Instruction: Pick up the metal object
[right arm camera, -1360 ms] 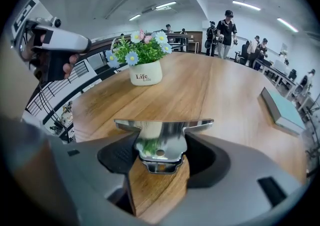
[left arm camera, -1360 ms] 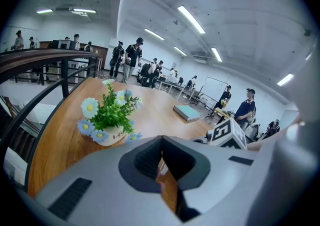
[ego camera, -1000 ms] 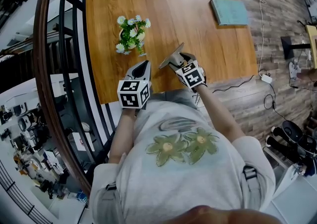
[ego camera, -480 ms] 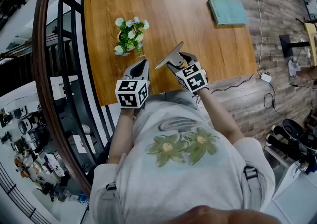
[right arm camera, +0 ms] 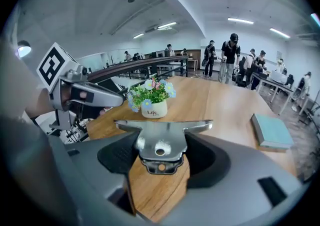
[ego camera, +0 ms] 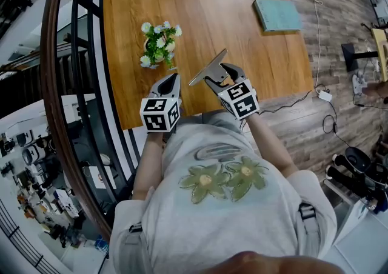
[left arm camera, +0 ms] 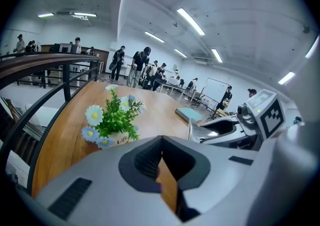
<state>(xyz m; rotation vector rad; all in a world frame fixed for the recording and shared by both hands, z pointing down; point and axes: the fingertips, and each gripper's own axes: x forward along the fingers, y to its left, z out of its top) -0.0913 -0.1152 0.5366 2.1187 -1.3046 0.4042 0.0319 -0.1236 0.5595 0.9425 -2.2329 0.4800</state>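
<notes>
A black curved railing [ego camera: 57, 85] runs along the left of the long wooden table [ego camera: 230, 0]. On the table stands a small white pot [right arm camera: 154, 109] holding green leaves with white and blue artificial flowers [ego camera: 159, 42]. Just nearer than the pot, the left gripper [ego camera: 171, 79] hovers over the table's near edge, its jaws pressed together with nothing between them.

To its right, the right gripper [ego camera: 221, 71] is clamped on the metal bracket [right arm camera: 160, 142], gripping the narrow tab with two holes. The bracket's wide flat bar is its far end, lying crosswise to the jaws; in the head view its long edge slants from lower left to upper right, with bare wood beneath.

Further right, a teal book [ego camera: 277, 14] lies flat near the table's edge. Beyond it are plank flooring [ego camera: 327, 0] and a trailing cable [ego camera: 291, 104]. People stand across the bright, open office.
</notes>
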